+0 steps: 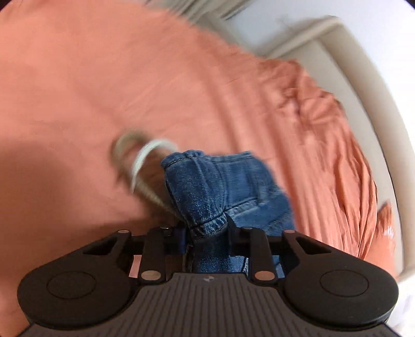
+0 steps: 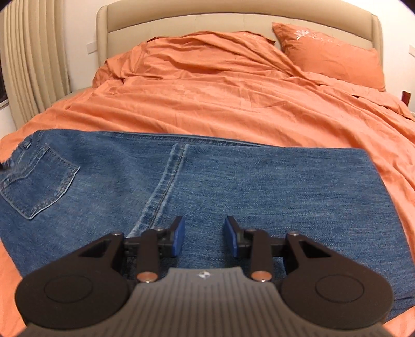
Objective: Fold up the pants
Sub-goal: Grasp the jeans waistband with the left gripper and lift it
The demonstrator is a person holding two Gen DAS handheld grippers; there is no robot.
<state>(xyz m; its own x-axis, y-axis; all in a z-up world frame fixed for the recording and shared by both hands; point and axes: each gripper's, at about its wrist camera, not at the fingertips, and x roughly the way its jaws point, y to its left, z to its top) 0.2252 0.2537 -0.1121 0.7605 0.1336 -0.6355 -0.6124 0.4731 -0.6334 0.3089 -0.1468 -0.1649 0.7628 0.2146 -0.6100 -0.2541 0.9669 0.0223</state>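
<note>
Here we are working with the jeans (image 2: 207, 186) lying spread flat across the orange bed (image 2: 233, 103): heavy, limp denim, best taken at thick hems and seams. Our left tongs (image 1: 207, 230) are clenching a bunched hem, lifted; our right tongs (image 2: 203, 237) are hovering released above the cloth. Open bedding is lying beyond toward the pillow (image 2: 332, 54).

An orange duvet (image 2: 233, 103) covers the bed, an orange pillow (image 2: 334, 51) leans against the beige padded headboard (image 2: 181, 18), and pleated cream curtains (image 2: 33, 59) hang at left.
</note>
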